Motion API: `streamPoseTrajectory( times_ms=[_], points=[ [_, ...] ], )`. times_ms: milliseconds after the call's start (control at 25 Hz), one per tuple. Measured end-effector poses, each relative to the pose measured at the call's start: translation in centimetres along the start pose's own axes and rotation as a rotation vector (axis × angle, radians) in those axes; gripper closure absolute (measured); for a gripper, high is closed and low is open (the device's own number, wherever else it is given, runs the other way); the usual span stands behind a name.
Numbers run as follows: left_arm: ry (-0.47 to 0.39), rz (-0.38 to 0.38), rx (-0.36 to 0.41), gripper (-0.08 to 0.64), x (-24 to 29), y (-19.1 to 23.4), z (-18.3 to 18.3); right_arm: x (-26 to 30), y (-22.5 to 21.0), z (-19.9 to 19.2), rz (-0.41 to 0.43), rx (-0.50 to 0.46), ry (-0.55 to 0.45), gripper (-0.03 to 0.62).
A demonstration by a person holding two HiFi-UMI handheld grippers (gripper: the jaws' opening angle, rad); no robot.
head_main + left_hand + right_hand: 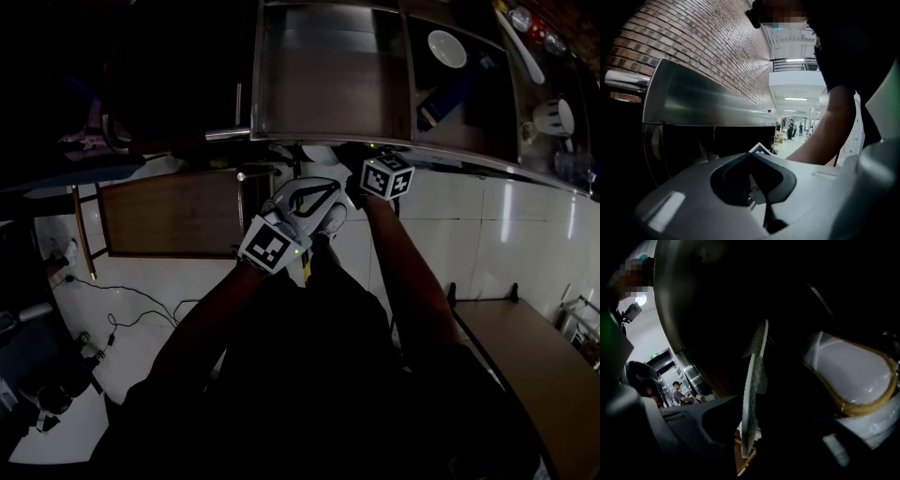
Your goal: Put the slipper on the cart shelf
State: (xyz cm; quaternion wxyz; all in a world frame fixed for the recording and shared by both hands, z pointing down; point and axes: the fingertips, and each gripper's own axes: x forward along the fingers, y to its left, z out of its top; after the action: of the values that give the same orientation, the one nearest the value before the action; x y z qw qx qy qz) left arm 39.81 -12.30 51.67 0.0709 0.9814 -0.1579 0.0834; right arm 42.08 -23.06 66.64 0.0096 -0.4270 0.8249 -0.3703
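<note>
Right hand-held gripper (747,441) pinches the slipper (752,394) by its ribbed sole, which stands edge-on and upright between the jaws. The slipper is held at the near rim of the cart shelf (328,89), not on it. Left hand-held gripper (757,178) is just beside it, jaws pressed together, empty.
</note>
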Motion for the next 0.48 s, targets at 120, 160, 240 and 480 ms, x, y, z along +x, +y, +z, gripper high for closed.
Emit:
streamPoseTrajectory(
  times_ms=[120, 160, 240, 480],
  points=[
    [0.005, 0.008, -0.001, 0.555, -0.2, 0.0, -0.3, 0.4, 0.1, 0.8, 0.016, -0.004, -0.052, 0.526],
    [0.006, 0.011, -0.004, 0.555, -0.3, 0.0, -0.4, 0.6, 0.0, 1.0, 0.023, 0.001, -0.069, 0.526],
    [0.007, 0.018, -0.007, 0.555, -0.4, 0.0, -0.5, 0.7, -0.1, 1.5, 0.02, -0.007, -0.096, 0.526],
    [0.014, 0.036, -0.011, 0.555, -0.5, 0.2, -0.9, 0.4, -0.6, 2.0, -0.079, -0.172, -0.109, 0.503]
  ],
)
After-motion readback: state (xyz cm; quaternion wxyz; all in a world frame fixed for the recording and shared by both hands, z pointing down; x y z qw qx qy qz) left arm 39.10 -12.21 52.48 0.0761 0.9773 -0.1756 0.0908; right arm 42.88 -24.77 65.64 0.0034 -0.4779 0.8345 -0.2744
